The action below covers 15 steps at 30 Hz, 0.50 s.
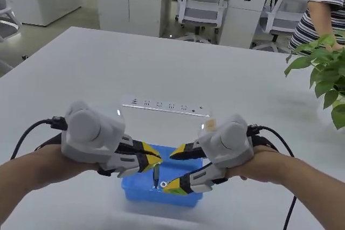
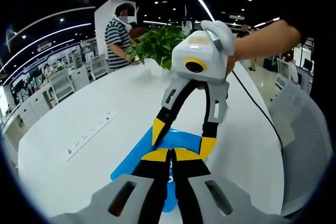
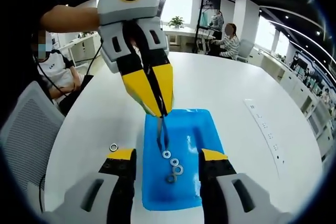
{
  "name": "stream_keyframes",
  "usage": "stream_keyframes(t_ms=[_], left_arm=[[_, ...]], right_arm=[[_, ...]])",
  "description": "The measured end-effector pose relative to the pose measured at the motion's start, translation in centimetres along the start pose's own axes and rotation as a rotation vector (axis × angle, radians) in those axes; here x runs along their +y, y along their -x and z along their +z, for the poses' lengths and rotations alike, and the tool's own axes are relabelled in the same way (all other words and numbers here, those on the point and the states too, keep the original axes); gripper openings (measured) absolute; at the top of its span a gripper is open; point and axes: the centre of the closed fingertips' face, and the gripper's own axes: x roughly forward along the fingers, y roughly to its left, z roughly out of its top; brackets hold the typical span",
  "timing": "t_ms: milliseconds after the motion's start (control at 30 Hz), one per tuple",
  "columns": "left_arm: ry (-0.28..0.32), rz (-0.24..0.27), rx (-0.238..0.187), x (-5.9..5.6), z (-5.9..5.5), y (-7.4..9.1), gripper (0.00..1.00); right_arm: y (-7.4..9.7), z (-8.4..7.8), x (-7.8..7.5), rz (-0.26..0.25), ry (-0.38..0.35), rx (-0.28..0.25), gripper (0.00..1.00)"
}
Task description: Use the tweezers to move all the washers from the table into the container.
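Note:
A blue container (image 1: pixel 186 195) sits on the white table near its front edge, with several washers (image 3: pixel 174 163) lying inside it. One more washer (image 3: pixel 113 147) lies on the table beside the container. My left gripper (image 1: pixel 153 158) is shut on dark tweezers (image 3: pixel 161 132), which point down into the container. Their tips touch the nearest washer (image 3: pixel 166 154); whether they pinch it I cannot tell. My right gripper (image 1: pixel 175 171) faces the left one over the container, open, with nothing between its yellow-tipped fingers (image 2: pixel 157 129).
A white power strip (image 1: pixel 164 106) lies on the table beyond the container. A leafy plant (image 1: pixel 323 68) stands at the table's right edge, with a person in a striped shirt (image 1: pixel 318 4) behind it. Desks and chairs stand further back.

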Motion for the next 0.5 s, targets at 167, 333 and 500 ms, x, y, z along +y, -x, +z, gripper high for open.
stream_keyframes(t_ms=[167,333,500], left_arm=[[0.0,0.004,0.0,0.1,0.3,0.3,0.05],[-0.004,0.003,0.003,0.0,0.7,0.4,0.05],[-0.009,0.005,0.002,-0.1,1.3,0.8,0.05]], right_arm=[[1.0,-0.2,-0.1,-0.036,-0.029,-0.008,0.57],[2.0,-0.5,0.4,-0.064,-0.064,-0.013,0.66],[3.0,-0.7,0.8,-0.092,-0.078,-0.021,0.72]])
